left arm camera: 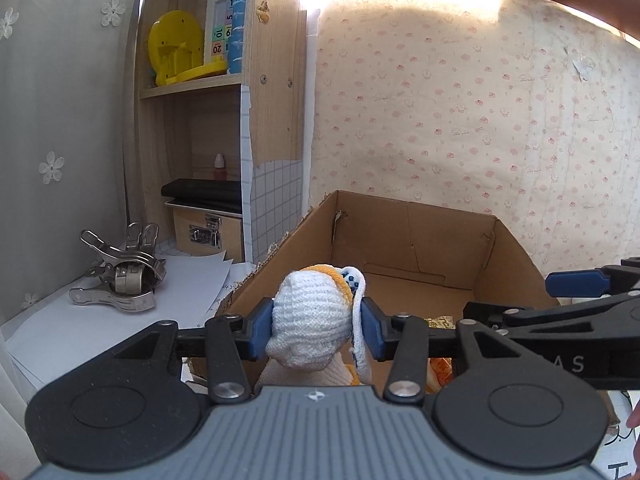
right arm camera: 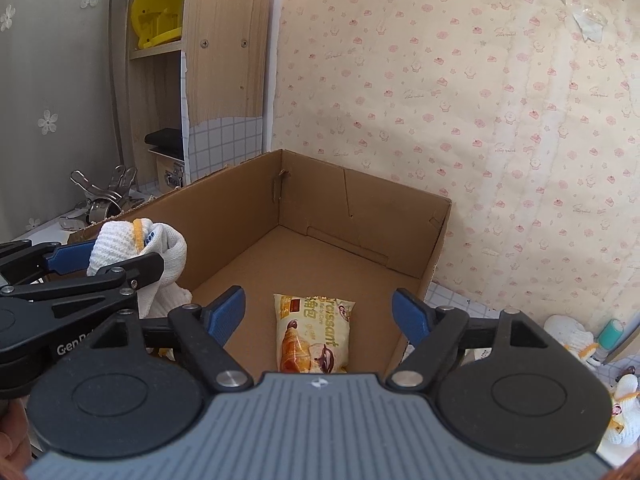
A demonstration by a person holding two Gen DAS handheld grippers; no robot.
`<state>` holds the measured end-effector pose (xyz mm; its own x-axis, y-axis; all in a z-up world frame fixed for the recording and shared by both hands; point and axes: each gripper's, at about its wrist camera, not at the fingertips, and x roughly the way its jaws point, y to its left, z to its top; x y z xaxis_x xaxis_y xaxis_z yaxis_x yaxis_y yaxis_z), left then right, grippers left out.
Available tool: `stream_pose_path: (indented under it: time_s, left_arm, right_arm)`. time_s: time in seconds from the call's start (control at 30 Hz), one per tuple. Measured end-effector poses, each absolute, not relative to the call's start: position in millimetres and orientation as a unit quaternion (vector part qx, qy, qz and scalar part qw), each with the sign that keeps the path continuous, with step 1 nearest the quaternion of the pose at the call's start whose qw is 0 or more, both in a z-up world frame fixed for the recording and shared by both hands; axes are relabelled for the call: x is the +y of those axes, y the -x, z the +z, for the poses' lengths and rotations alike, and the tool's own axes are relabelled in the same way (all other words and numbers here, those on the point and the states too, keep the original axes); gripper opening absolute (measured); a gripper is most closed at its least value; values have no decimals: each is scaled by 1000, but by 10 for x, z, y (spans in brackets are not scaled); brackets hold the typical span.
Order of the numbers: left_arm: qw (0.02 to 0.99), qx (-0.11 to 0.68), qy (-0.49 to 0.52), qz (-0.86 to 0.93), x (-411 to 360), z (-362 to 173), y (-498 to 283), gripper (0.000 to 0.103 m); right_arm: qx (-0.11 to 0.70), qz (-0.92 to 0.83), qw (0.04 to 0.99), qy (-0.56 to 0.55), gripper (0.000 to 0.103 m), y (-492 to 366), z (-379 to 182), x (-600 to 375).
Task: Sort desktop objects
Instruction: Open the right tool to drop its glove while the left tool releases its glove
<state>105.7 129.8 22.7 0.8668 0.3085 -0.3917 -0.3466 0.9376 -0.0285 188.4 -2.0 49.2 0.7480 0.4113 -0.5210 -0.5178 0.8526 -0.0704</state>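
The left gripper (left arm camera: 316, 330) has its blue fingers (left arm camera: 261, 332) clamped on a rolled white knit glove (left arm camera: 310, 320) with a yellow cuff, held above the near left edge of the open cardboard box (right arm camera: 320, 208). The right gripper (right arm camera: 318, 316) hangs over the box with its fingers (right arm camera: 228, 312) spread wide and nothing between them. Beneath it a croissant packet (right arm camera: 312, 334) lies flat on the box floor. Left of the box, metal clips (left arm camera: 118, 276) are piled on white paper (left arm camera: 80, 328) on the table. More white gloves (right arm camera: 576, 336) lie right of the box.
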Motion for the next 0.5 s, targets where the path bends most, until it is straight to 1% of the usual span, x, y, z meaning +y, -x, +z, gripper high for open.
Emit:
stream_pose_path:
  time_s: [0.1,0.13,0.17,0.23,0.3,0.37,0.5]
  left_arm:
    - [965,190,43,173,1290,236,-1044,55]
    - [965,189,41,175,1284,241,-1041,58]
    - [965,188,39,177,1283,253,-1039,65]
    - [966,184,39,179,1280,271,-1027,69]
    - [966,181,39,180,1274,292,-1017,71]
    - [966,182,37,181,1269,303,-1024,76]
    - [966,180,36,181,1250,315,-1013,78]
  right_arm:
    - [250,251,929,102,79,-1858,500,-57]
    - [249,251,930,100,79,-1846,506,-71]
    - [248,250,931,98,79,-1840,512,-84]
    - [247,247,932,94,79,-1830,528,-116]
    - [245,245,933,93,79,-1826,544,-147]
    - [243,244,935,92,79,-1816,567,-178]
    - [238,244,936,89,79,-1783,605,-224]
